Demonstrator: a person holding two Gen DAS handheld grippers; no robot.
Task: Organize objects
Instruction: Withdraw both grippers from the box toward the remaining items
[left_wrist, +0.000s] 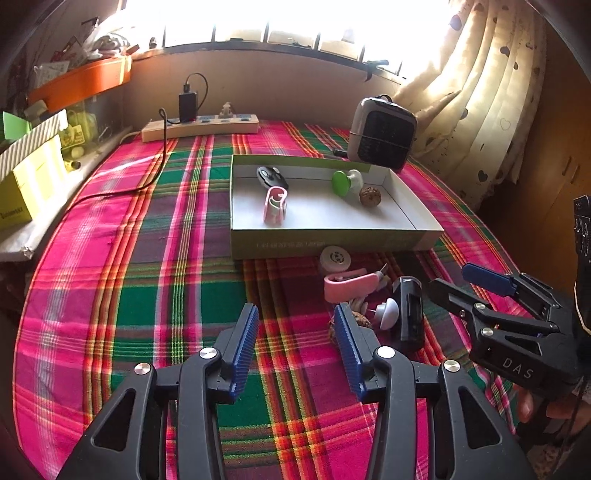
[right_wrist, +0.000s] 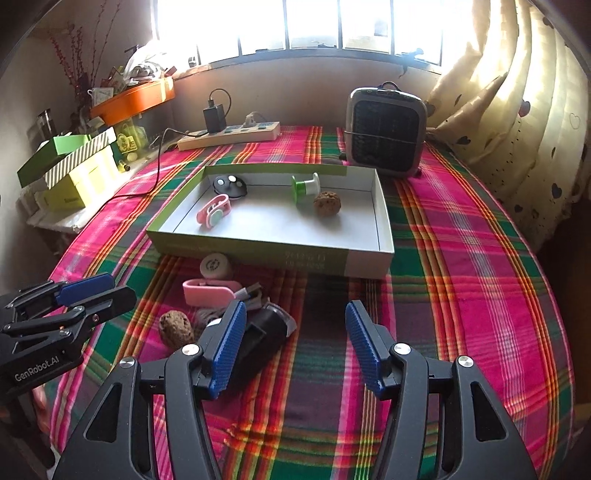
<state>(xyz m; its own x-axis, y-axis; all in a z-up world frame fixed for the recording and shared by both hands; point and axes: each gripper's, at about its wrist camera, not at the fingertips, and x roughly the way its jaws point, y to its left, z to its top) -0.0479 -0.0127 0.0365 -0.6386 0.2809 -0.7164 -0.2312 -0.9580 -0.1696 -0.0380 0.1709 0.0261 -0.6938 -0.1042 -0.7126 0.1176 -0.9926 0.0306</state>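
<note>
Tray (right_wrist: 369, 254) mid-table on cloth (right_wrist: 461, 277). In tray: walnut (right_wrist: 327, 202) at 3 o'clock, clip (right_wrist: 214, 211) at 9. Heater (right_wrist: 386, 133) behind tray, 1 o'clock; power strip (right_wrist: 229, 136) at 11. Loose pile (right_wrist: 236, 302) in front of tray, 7 o'clock.

open cloth (right_wrist: 461, 258) right of tray (right_wrist: 369, 264), clutter (right_wrist: 221, 295) before it

1. Walnut (left_wrist: 360, 319) on the cloth: half hidden behind the left gripper's (left_wrist: 295, 341) right finger.
2. Black device (right_wrist: 264, 332): near end covered by the right gripper's (right_wrist: 295, 343) left finger.
3. Printing on the box (right_wrist: 317, 260) front wall: too blurred to read.
4. Window (right_wrist: 295, 22): blown out white, nothing discernible beyond.
</note>
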